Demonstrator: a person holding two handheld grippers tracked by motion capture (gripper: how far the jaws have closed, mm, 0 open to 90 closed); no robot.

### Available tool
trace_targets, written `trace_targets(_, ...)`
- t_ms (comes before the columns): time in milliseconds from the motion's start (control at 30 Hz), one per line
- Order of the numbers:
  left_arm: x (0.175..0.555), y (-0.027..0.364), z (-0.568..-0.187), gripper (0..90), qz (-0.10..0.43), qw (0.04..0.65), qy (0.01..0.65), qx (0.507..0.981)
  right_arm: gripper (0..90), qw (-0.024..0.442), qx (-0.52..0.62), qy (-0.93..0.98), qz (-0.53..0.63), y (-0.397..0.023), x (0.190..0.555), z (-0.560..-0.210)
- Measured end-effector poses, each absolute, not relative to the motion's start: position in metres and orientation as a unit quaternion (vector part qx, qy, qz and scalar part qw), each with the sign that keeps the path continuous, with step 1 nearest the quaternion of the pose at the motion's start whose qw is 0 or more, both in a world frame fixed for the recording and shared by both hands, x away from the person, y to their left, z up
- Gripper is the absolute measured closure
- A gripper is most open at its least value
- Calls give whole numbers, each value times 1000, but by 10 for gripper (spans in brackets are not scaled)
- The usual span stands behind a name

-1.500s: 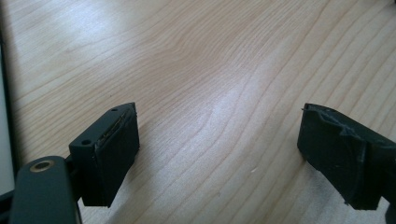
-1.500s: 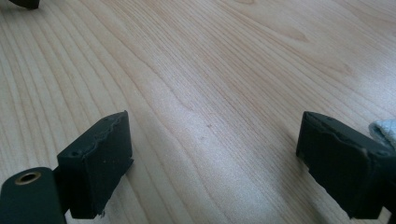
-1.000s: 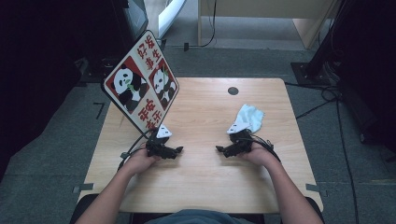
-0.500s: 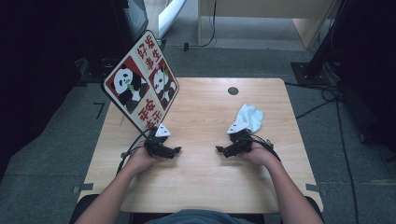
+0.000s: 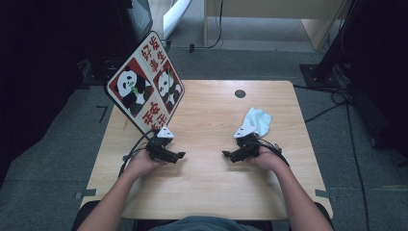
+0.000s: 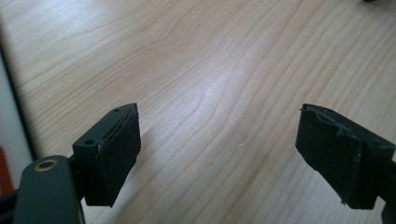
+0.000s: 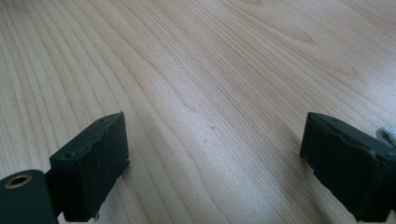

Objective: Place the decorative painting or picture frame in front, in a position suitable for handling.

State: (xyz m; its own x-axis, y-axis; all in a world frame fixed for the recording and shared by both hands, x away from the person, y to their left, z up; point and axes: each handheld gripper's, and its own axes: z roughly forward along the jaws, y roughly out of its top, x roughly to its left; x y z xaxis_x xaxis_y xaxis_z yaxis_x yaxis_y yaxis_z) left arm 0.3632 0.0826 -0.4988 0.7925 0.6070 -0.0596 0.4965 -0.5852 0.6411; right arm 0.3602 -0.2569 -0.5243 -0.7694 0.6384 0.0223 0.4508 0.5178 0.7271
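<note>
A: High view. Left hand-held gripper and right hand-held gripper low at centre frame, tips facing each other, presumably staged for a start. White cloth crumpled right of centre on the worktop, just beyond the right hand-held gripper; long axis toward upper right. Panda sign at upper left.

B: Left gripper view. Jaws wide apart, holding nothing, over bare wood.

A: Right gripper view. Jaws likewise apart; cloth edge at right frame margin.

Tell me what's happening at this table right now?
A person sits at a wooden table with a two-jaw gripper in each hand. The left gripper and the right gripper sit low over the wood, pointing toward each other, jaws wide open and empty. A white cloth lies crumpled beyond the right hand, and a panda sign leans at the table's far-left corner.
</note>
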Motion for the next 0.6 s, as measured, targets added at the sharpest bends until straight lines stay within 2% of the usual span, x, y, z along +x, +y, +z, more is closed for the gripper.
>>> trace_targets(600, 359, 95, -481, 158, 69, 360, 310, 877, 77, 125, 315, 863, 375, -257, 360, -524)
